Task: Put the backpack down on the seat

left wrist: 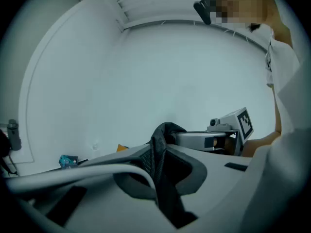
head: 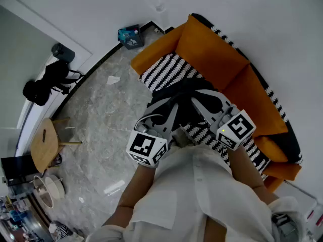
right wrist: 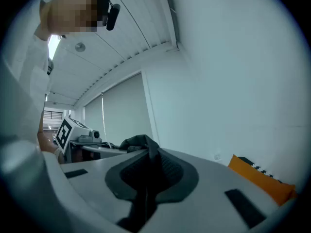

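In the head view a black backpack (head: 182, 91) hangs over the black-and-white striped seat (head: 165, 69) of an orange sofa (head: 217, 54). Whether the backpack touches the seat cannot be told. My left gripper (head: 173, 104) and right gripper (head: 196, 101) meet at its top, side by side. In the left gripper view the left gripper (left wrist: 160, 136) is shut on a black mesh strap (left wrist: 159, 166) of the backpack. In the right gripper view the right gripper (right wrist: 146, 148) is shut on a black strap (right wrist: 145, 178) as well. Most of the backpack's body is hidden behind the grippers.
A white wall runs behind the sofa. On the marble floor to the left lie a blue box (head: 129, 36) and a scrap of paper (head: 113, 79). A round wooden stool (head: 45, 142) and a black bag (head: 48, 82) stand further left.
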Demonstrator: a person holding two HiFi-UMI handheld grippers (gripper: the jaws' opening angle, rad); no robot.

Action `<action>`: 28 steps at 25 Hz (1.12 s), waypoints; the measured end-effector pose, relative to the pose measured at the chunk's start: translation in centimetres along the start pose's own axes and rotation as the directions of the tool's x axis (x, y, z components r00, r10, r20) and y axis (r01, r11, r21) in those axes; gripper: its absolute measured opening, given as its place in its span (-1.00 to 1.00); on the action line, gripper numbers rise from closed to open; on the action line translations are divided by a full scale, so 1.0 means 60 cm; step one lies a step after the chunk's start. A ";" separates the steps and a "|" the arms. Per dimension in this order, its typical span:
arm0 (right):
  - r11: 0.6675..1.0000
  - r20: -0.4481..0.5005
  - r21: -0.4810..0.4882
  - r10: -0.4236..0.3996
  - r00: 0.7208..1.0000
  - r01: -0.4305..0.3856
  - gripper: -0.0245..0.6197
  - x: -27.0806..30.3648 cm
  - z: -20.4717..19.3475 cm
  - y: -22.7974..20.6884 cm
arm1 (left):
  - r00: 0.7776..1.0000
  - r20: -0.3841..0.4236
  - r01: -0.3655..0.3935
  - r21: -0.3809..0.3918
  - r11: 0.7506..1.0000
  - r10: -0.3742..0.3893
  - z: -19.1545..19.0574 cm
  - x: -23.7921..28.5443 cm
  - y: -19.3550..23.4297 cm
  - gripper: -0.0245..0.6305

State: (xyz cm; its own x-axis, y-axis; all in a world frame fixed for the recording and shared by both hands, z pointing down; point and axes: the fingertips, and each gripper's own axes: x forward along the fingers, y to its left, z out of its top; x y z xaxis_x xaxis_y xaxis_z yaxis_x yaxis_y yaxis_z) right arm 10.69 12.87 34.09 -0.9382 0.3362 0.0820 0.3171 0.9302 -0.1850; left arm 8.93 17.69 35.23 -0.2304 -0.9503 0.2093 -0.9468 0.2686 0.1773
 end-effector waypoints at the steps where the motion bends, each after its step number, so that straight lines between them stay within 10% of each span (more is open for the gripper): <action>1: 1.000 0.002 -0.002 0.003 1.000 -0.003 -0.80 0.000 0.002 -0.002 | 1.000 0.002 -0.001 0.002 1.000 0.001 0.002 0.002 0.000 -0.77; 28: 0.995 -0.019 0.048 0.088 0.996 -0.087 -0.80 -0.013 -0.022 -0.020 | 1.000 -0.004 -0.029 -0.059 0.998 0.028 -0.028 0.019 -0.013 -0.77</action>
State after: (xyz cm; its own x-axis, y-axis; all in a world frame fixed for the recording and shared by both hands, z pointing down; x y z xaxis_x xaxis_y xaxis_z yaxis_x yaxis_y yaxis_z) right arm 11.24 11.70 35.56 -0.9037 0.4198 0.0840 0.3909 0.8891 -0.2381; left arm 9.79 16.69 36.95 -0.2563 -0.9416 0.2183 -0.9249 0.3045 0.2278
